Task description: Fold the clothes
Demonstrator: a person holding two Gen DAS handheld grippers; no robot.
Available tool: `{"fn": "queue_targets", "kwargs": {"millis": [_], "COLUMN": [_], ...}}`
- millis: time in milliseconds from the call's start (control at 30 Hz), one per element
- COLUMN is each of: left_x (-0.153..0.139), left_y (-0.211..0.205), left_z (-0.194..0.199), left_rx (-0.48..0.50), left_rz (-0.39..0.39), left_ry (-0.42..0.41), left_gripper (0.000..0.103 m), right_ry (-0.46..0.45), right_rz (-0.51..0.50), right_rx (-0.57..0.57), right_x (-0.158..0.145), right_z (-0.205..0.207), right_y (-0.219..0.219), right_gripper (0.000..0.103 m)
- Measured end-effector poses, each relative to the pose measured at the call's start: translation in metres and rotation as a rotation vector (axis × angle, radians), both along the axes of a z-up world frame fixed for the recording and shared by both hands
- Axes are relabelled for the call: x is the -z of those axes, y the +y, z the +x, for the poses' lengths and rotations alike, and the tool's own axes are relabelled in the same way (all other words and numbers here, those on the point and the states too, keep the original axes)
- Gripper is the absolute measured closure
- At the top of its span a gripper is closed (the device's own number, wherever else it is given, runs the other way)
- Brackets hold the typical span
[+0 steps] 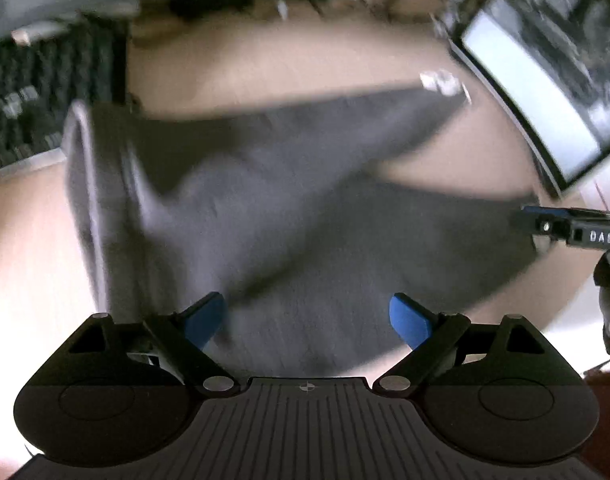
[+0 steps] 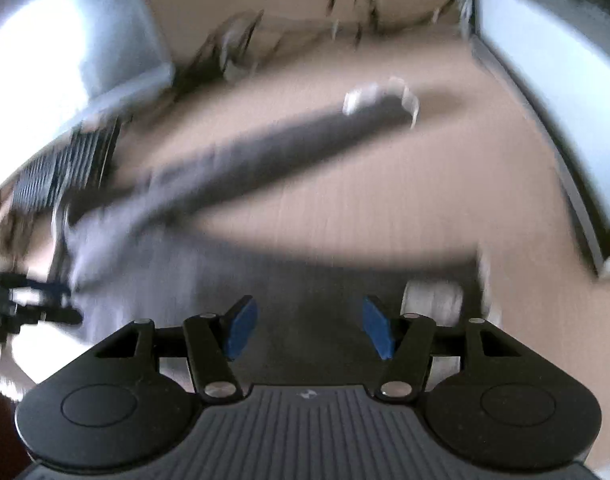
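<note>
Dark grey trousers (image 1: 289, 200) lie spread on a light wooden table (image 1: 289, 56), with white-trimmed leg ends at the far right (image 1: 441, 80). My left gripper (image 1: 307, 320) is open just above the near part of the cloth, holding nothing. The right gripper shows at the right edge of the left wrist view (image 1: 577, 228), by the near leg's end. In the right wrist view the trousers (image 2: 233, 168) stretch from the left to the far leg end (image 2: 379, 98). My right gripper (image 2: 309, 328) is open over the near leg, next to its white cuff (image 2: 433, 300). Both views are motion-blurred.
A monitor (image 1: 545, 92) stands at the table's right, also in the right wrist view (image 2: 545, 92). A black keyboard (image 1: 45, 92) lies at the far left. Cables (image 2: 297, 32) lie at the back. The left gripper shows at the left edge of the right wrist view (image 2: 29, 304).
</note>
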State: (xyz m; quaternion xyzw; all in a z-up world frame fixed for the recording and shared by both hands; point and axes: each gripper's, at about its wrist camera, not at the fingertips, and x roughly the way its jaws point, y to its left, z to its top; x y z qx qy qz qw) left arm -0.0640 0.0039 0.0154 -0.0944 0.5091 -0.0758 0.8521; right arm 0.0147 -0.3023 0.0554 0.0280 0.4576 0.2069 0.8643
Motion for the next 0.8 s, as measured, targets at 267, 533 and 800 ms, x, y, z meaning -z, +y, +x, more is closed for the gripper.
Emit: {"fn": "queue_targets", "kwargs": {"millis": [267,533,800], "left_x": [-0.011,0.003,0.006], "left_y": [0.021,0.026,0.015], "left_z": [0.037,0.048,0.054], "left_rx": [-0.086,-0.083,-0.036], "left_rz": [0.055,0.007,-0.008], "left_ry": [-0.078,-0.022,-0.008], "left_gripper": [0.009,0.008,0.003], "right_ry": [-0.106,-0.013,0.032], "right_rz": [-0.062,-0.113,-0.099], "right_rx": [0.001,-0.071,-0.086], "right_x": [0.038,0.069,0.071], "right_z": [0.126,0.089,0.054], "right_y": [0.031,0.029,-0.002], "right_gripper": [0.048,0.035,0.024]}}
